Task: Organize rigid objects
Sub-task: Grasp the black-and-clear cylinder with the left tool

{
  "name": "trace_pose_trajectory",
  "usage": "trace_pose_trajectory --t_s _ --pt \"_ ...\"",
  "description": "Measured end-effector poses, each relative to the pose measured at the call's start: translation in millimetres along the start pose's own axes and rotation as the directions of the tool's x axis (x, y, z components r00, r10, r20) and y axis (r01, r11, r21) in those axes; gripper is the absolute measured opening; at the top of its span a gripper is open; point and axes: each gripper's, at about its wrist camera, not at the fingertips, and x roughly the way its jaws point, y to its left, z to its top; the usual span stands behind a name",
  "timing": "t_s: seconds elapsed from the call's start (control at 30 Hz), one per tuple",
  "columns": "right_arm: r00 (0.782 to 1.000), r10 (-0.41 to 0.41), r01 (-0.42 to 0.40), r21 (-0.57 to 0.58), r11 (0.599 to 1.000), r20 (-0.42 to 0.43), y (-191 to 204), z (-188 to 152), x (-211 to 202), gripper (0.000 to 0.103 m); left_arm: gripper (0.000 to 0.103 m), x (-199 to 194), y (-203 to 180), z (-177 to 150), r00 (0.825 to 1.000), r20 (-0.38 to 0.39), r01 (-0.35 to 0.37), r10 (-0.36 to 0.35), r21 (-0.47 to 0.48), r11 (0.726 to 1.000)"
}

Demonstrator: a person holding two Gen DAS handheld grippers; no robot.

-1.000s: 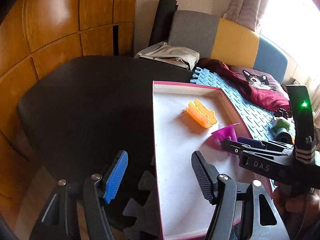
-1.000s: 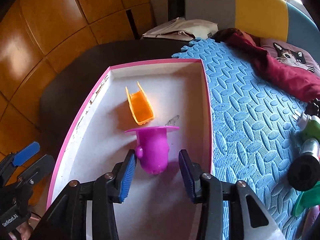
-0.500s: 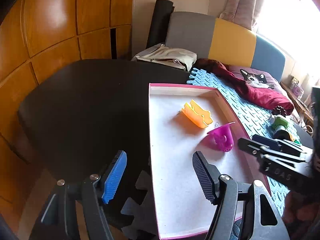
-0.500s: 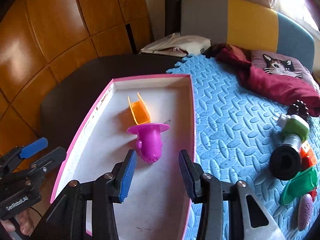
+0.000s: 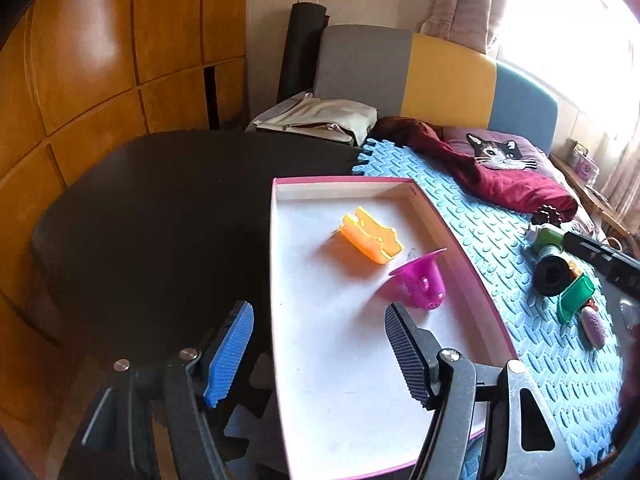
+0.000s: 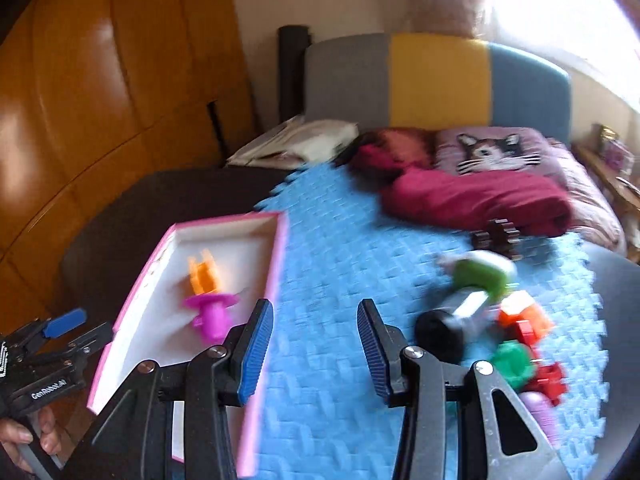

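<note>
1. right hand-held gripper (image 6: 316, 344) gapes wide, empty, over the blue mat (image 6: 344, 264).
2. purple cup (image 6: 212, 314) lies left of it in the pink tray (image 6: 276, 264), touching the orange piece (image 6: 202, 278).
3. left hand-held gripper (image 5: 316, 350) wide open, empty, at the tray's near edge.

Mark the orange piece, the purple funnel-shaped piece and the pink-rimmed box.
orange piece (image 5: 370, 236), left wrist view, on its side wall.
purple funnel-shaped piece (image 5: 420, 282), left wrist view, on its body.
pink-rimmed box (image 5: 340, 179), left wrist view, on its far rim.
</note>
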Motion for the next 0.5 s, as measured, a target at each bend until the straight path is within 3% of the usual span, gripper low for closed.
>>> trace_pose_trajectory --t_s 0.2,0.5 --pt "0.99 -0.133 0.128 0.115 0.985 0.039 -72.0 3.7 -23.9 0.044 0.069 -4.4 -19.8 11.7 0.999 0.017 0.044 -0.045 0.051 0.998" --pt "0.961 -0.276 0.255 0.344 0.904 0.013 -181.2 -12.9 -36.0 0.044 0.069 -2.7 -69.8 30.6 0.988 -0.003 0.153 -0.154 0.136 0.979"
